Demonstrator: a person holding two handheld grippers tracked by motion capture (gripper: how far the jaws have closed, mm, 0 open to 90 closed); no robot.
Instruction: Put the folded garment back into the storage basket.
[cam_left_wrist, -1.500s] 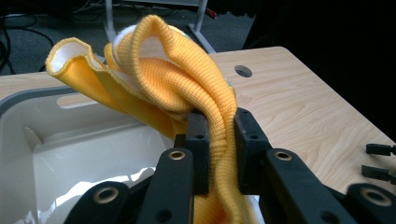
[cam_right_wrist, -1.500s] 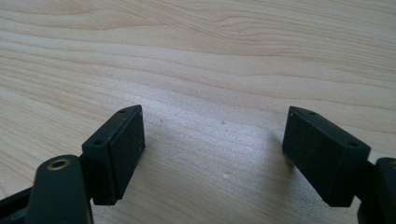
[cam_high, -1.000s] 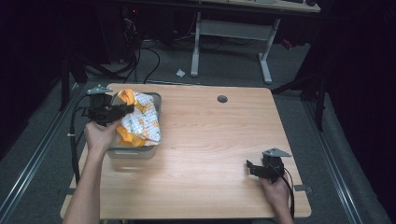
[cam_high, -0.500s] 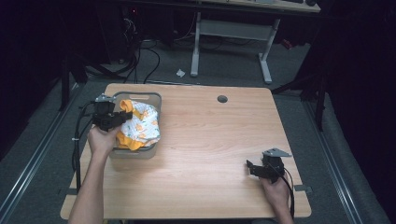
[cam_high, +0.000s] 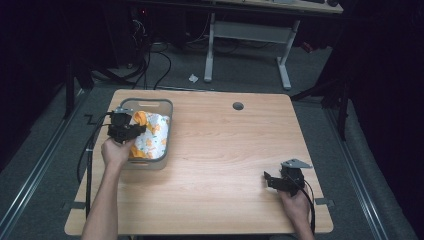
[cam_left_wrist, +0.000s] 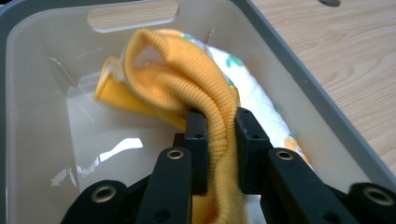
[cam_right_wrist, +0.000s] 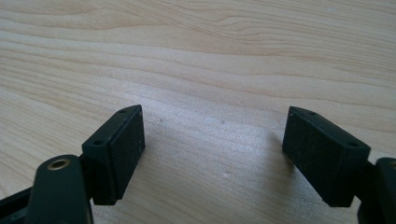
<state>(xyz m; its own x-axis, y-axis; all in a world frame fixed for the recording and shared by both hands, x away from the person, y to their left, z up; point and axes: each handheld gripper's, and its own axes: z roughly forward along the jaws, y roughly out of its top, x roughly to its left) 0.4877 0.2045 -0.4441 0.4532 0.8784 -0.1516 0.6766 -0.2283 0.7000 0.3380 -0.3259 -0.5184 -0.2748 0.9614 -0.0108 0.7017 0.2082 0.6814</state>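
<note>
A grey bin (cam_high: 166, 107) stands at the table's left side, holding a white garment with orange and green print (cam_high: 155, 137) and an orange ribbed edge (cam_left_wrist: 187, 84). My left gripper (cam_high: 131, 129) is inside the bin (cam_left_wrist: 42, 93), shut on that orange ribbed edge, which runs up between the jaws (cam_left_wrist: 218, 140). My right gripper (cam_high: 270, 180) rests low near the table's front right, open, with bare wood between its jaws (cam_right_wrist: 212, 140).
The wooden table (cam_high: 235, 150) has a round cable hole (cam_high: 238, 106) near its back edge. Behind the table, a white desk frame (cam_high: 247, 30) and cables lie on the dark floor. The bin's far wall has a handle slot (cam_left_wrist: 133, 14).
My left gripper has lowered the garment from above the bin's rim down into the bin. The right gripper has stayed in place.
</note>
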